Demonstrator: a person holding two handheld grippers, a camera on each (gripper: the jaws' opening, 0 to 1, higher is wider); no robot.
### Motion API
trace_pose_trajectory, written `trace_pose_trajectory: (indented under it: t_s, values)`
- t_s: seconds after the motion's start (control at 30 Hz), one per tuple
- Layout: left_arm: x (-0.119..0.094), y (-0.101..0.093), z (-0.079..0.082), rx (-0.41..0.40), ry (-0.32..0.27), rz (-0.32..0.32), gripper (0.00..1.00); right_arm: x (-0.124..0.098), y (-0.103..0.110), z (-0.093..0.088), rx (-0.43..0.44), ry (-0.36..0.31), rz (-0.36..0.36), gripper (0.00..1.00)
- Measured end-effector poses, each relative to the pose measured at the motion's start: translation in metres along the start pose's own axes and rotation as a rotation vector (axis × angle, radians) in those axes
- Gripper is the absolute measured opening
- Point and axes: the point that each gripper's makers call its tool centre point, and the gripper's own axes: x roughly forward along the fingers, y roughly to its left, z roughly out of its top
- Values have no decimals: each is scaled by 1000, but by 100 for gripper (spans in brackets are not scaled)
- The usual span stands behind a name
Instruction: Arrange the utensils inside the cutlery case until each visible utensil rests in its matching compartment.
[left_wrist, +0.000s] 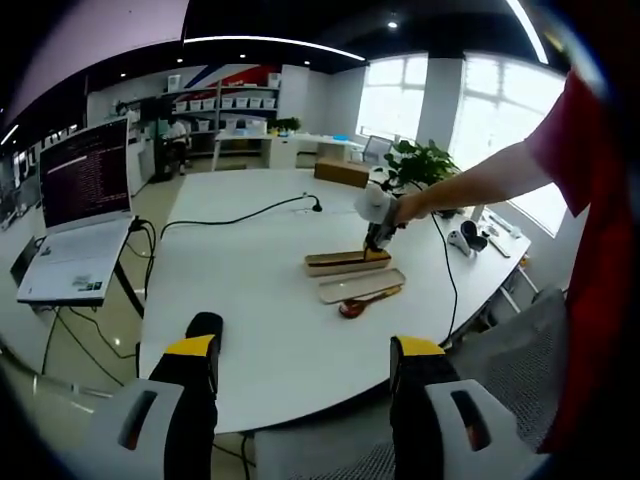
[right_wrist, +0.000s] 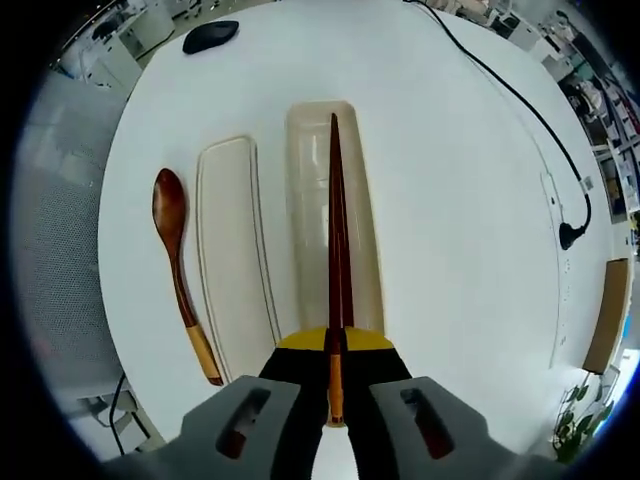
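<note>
In the right gripper view my right gripper (right_wrist: 335, 352) is shut on the light butt end of a pair of dark red chopsticks (right_wrist: 335, 240). They point forward along the beige cutlery case base (right_wrist: 305, 200); whether they touch it I cannot tell. The case lid (right_wrist: 232, 260) lies left of the base, and a wooden spoon (right_wrist: 178, 255) lies on the table left of the lid. In the left gripper view my left gripper (left_wrist: 312, 355) stands open at the near table edge, far from the case base (left_wrist: 345, 262), the lid (left_wrist: 360, 285) and the spoon (left_wrist: 365, 303). The right gripper (left_wrist: 380, 235) hangs over the base, held by a gloved hand.
The round white table (left_wrist: 250, 270) carries a black mouse (left_wrist: 205, 322) at its near edge, a black cable (left_wrist: 240, 215), a cardboard box (left_wrist: 342, 172) and controllers (left_wrist: 468, 238) far right. A laptop (left_wrist: 80, 210) stands on the left, a plant (left_wrist: 420, 165) behind.
</note>
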Motion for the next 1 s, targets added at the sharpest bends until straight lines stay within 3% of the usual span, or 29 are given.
trace_pose_trajectory:
  t_s: [0.33,0.57,0.83,1.0]
  values:
    - [0,0,-1,1,3,-2,72,-1,3,0,-17,7,-20,0]
    - [0,-2,2,3,-8,-4,72,-1,-11,-4,1,-9,-39,3]
    - [-2,-4,5,7,-24,-8,72,-15,-3,-8,22,-4,-60,4]
    - [-4,-6,9,17,-35,-19,72,-21,-9,-12,39,-15,-70,5]
